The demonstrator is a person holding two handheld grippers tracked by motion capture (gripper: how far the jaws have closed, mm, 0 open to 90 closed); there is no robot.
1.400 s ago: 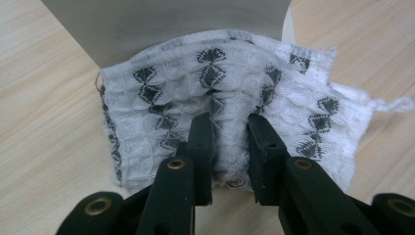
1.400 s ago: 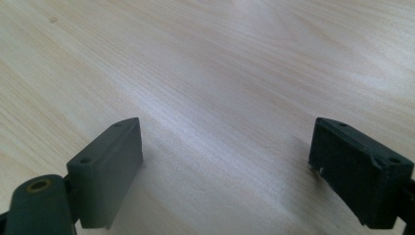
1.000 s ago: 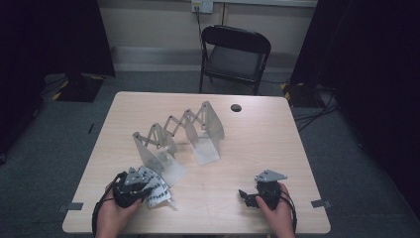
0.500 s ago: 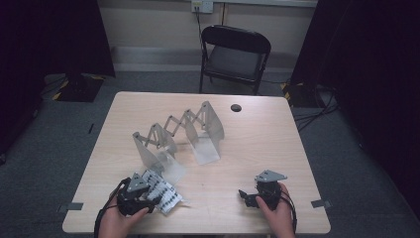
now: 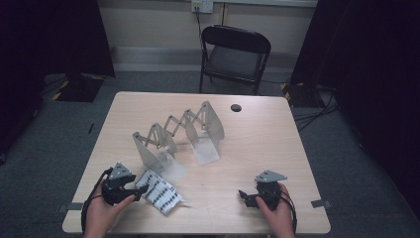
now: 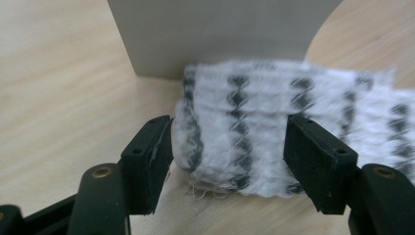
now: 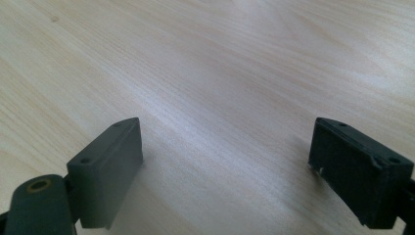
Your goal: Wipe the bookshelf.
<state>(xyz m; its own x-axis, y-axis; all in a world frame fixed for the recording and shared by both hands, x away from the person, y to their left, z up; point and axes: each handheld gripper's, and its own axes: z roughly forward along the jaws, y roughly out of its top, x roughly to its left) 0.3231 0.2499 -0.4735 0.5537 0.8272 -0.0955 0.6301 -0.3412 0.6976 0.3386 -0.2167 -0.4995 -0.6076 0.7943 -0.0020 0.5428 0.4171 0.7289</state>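
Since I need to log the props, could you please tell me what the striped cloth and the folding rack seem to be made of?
The striped cloth looks like soft woven or knitted fabric, white with dark stripes: its edge is fuzzy, with loose threads. The folding rack seems to be thin grey metal or hard plastic, matte: flat stiff panels joined by scissor links. Which of the two, I cannot tell.

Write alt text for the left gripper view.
A folded white cloth with black dotted stripes lies on a wooden table between the open black jaws of the left hand-held gripper, which have just been opening. A grey metal plate stands behind it.
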